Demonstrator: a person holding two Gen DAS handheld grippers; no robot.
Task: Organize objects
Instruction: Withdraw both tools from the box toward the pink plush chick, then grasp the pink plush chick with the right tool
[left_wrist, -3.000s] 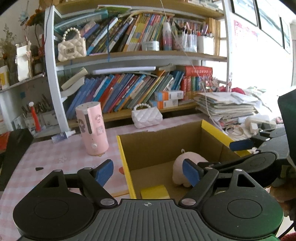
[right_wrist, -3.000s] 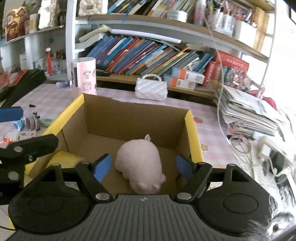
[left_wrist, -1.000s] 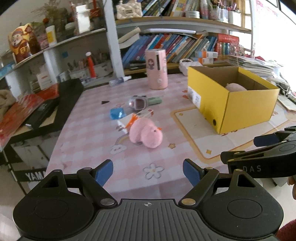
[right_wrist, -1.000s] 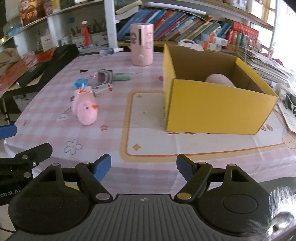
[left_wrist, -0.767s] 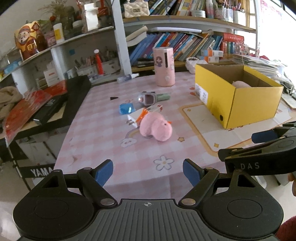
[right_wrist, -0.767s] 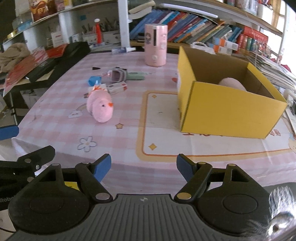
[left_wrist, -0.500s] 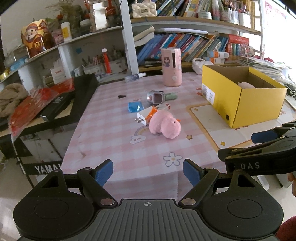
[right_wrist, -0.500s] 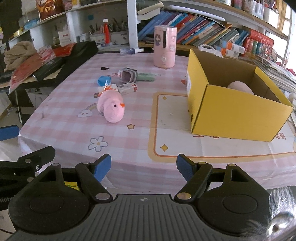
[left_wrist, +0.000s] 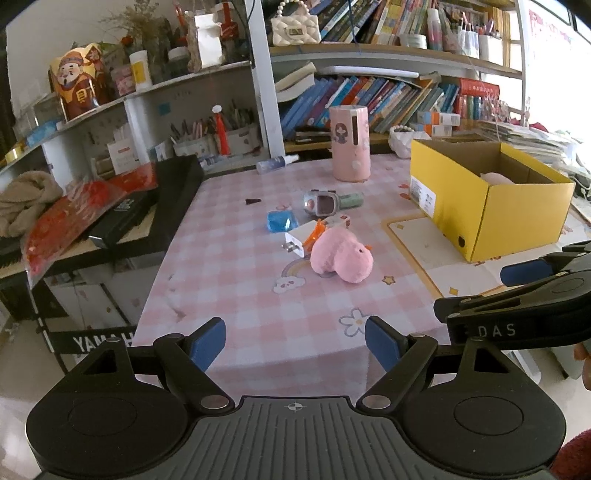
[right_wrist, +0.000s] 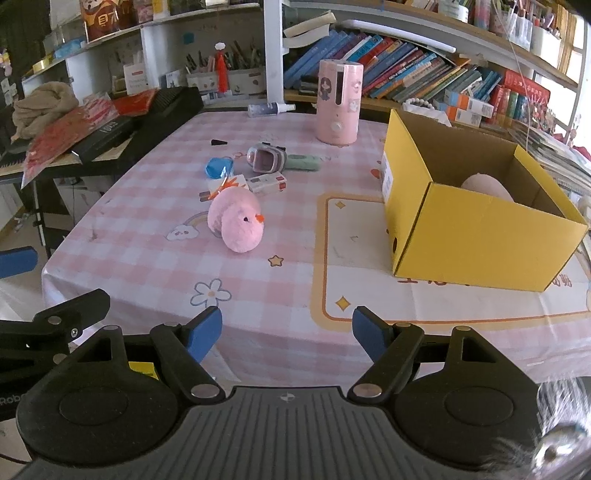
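A pink plush chick (left_wrist: 341, 255) (right_wrist: 236, 224) lies mid-table on the pink checked cloth. Behind it sit a white plug (left_wrist: 298, 238), a small white box (right_wrist: 266, 182), a blue pouch (left_wrist: 281, 221) (right_wrist: 218, 167) and a toy watch with a green strap (left_wrist: 328, 202) (right_wrist: 280, 159). A yellow cardboard box (left_wrist: 491, 201) (right_wrist: 476, 218) on the right has a pale pink plush (right_wrist: 487, 187) inside. My left gripper (left_wrist: 295, 345) and right gripper (right_wrist: 287, 331) hang open and empty off the table's near edge, well short of every object.
A tall pink cylinder device (left_wrist: 350, 143) (right_wrist: 338, 106) stands at the back, a spray bottle (right_wrist: 270, 108) lying beside it. A black keyboard case (left_wrist: 159, 206) with red packets adjoins the table's left side. Bookshelves (left_wrist: 388, 96) line the wall, paper stacks at right.
Both grippers have pulled back from the table, so the objects look smaller and farther and more of the floor and near table edge shows. Jaws unchanged, nothing picked up.
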